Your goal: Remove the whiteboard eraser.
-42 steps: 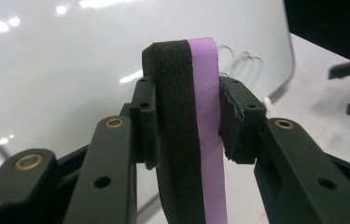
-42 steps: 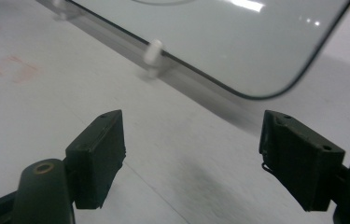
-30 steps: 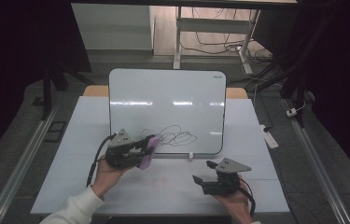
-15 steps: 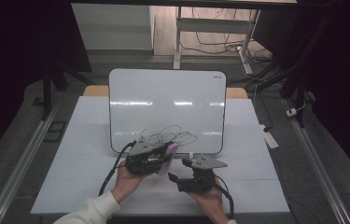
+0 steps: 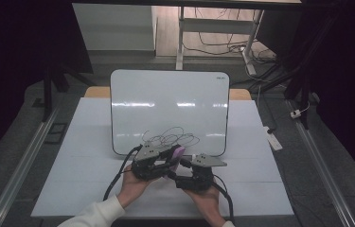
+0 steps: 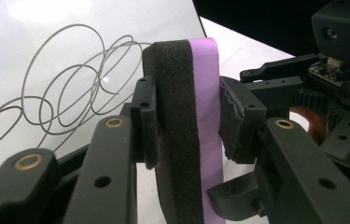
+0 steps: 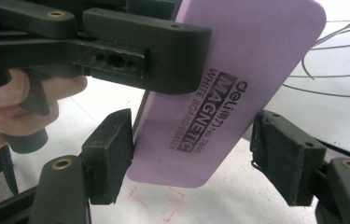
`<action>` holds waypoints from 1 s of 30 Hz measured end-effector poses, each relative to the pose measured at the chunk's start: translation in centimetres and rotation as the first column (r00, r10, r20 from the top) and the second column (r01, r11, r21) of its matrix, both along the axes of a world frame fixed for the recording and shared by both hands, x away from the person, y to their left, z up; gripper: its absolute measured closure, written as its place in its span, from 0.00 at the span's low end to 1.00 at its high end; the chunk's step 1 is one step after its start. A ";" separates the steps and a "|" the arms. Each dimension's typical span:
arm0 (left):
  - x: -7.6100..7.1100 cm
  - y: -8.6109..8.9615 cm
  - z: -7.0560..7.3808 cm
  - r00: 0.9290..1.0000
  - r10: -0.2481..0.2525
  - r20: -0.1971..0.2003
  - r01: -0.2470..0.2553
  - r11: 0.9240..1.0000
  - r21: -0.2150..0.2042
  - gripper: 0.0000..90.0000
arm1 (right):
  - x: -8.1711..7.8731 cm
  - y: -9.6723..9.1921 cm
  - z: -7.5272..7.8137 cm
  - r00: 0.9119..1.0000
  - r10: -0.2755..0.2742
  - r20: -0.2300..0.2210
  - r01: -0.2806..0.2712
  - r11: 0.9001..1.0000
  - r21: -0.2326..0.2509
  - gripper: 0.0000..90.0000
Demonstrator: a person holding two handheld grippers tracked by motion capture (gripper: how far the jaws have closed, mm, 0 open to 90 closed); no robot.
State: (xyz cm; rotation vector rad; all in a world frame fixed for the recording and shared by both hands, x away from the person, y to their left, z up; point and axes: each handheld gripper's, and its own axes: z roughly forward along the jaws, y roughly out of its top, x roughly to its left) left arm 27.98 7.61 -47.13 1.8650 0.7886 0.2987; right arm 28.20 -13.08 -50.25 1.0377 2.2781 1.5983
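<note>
My left gripper point(image 6: 189, 116) is shut on a purple whiteboard eraser point(image 6: 206, 93) with black felt point(image 6: 170, 116), its pads pressing both faces. In the high view the left gripper point(image 5: 168, 158) holds the eraser point(image 5: 178, 152) just in front of the whiteboard point(image 5: 165, 99), below the grey scribble point(image 5: 170, 138). My right gripper point(image 7: 193, 158) faces it with the eraser point(image 7: 238, 70) between its jaws. Those jaws have just been closing. The left pad point(image 7: 109, 154) sits at the eraser's edge, while the right pad point(image 7: 282, 156) stands off it. In the high view the right gripper point(image 5: 187, 166) meets the left one.
The whiteboard leans upright at the middle of the white table point(image 5: 260, 189). A small white device point(image 5: 270, 137) lies at the table's right edge. Faint red corner marks point(image 7: 156, 203) show on the table under the eraser. Cables trail from both grippers toward the person.
Both hands came together at the table's middle: the left with the eraser moved right, the right moved left. The right jaws narrowed around the eraser.
</note>
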 end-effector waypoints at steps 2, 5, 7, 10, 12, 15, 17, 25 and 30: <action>-0.1 -0.1 0.0 1.000 0.001 0.004 -0.001 1.000 -0.005 0.68 | 0.1 0.0 -0.1 1.000 0.000 -0.012 0.000 1.000 0.017 0.33; -0.3 -0.3 -0.1 1.000 0.001 0.014 -0.001 1.000 -0.002 0.68 | 0.2 0.0 -0.1 1.000 0.000 -0.019 0.001 1.000 0.024 0.33; -0.4 -0.4 -0.2 1.000 0.003 0.019 -0.003 1.000 0.001 0.68 | 0.2 -0.1 -0.2 0.999 -0.004 -0.032 0.005 1.000 0.027 0.35; -0.3 -0.2 -0.2 1.000 -0.001 0.010 0.001 1.000 -0.006 0.68 | 0.2 -0.2 -0.1 0.999 -0.011 -0.032 0.012 1.000 0.023 0.39; -0.2 -0.1 -0.2 1.000 -0.004 0.009 0.004 1.000 -0.009 0.68 | 0.3 -0.3 0.0 0.999 -0.015 -0.029 0.015 1.000 0.024 0.40; -0.1 0.2 -0.1 1.000 -0.020 -0.009 0.020 1.000 -0.023 0.66 | 0.1 -0.5 0.2 1.000 -0.023 -0.009 0.023 1.000 0.000 0.42; -0.1 0.6 0.1 1.000 -0.023 -0.012 0.022 0.999 -0.039 0.49 | 0.1 -0.6 0.4 1.000 -0.023 0.008 0.023 0.999 -0.022 0.43; -1.7 6.0 0.8 0.999 0.021 -0.025 -0.022 1.000 -0.017 0.34 | 0.2 -1.5 1.1 0.998 -0.033 0.058 0.037 0.997 -0.069 0.44; -3.8 11.1 -1.1 0.990 0.078 -0.119 -0.074 0.996 0.042 0.32 | 0.5 -2.3 1.7 0.995 -0.047 0.088 0.054 0.995 -0.084 0.44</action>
